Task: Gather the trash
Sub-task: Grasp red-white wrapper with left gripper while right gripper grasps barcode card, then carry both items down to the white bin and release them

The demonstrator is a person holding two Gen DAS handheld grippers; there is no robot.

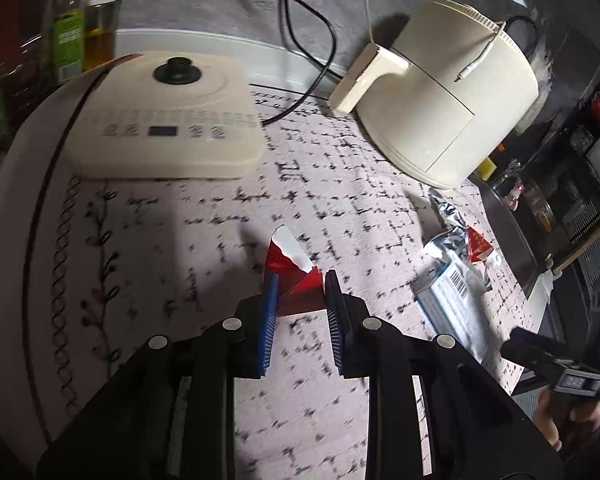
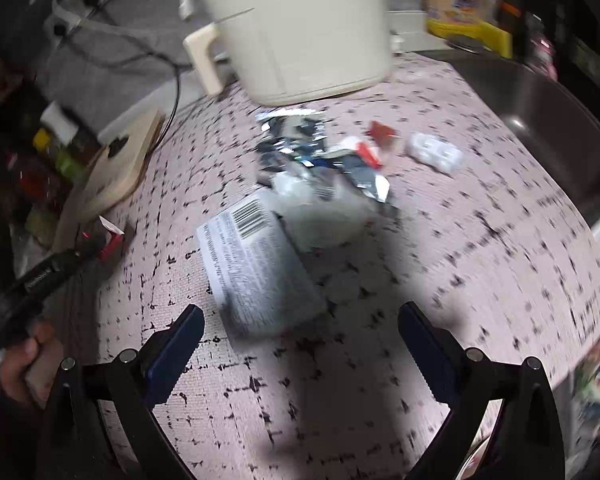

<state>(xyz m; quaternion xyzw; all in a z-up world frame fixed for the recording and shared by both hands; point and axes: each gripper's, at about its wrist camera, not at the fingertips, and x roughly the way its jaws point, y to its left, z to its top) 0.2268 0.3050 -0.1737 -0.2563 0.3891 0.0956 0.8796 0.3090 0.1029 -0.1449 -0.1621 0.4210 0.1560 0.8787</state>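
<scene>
Pink cloth with a broken black grid pattern covers the worktop, which ends at a grey wall behind and a dark sink on one side. On it stand a cream flat appliance with a black knob and a row of buttons, and a cream air fryer with its handle pointing toward that appliance; black cables run along the wall behind them. Bottles stand at the far corner beside the flat appliance.

Seen from the left wrist, the left claw is pinching a torn red wrapper with a white inside, its blue pads pressed against the wrapper's two sides, the scrap sticking up past the fingertips. Whether the wrapper still touches the cloth I cannot tell.

From the right wrist, the right claw stands spread wide above the cloth with nothing between its pads. Just ahead of it lies a white packet printed with a barcode, and beyond that a heap of crumpled silver foil mixed with red and white scraps, near the foot of the air fryer. A small white crumpled piece lies apart from the heap, toward the sink. This view is blurred, so finer detail of the heap is unclear.
</scene>
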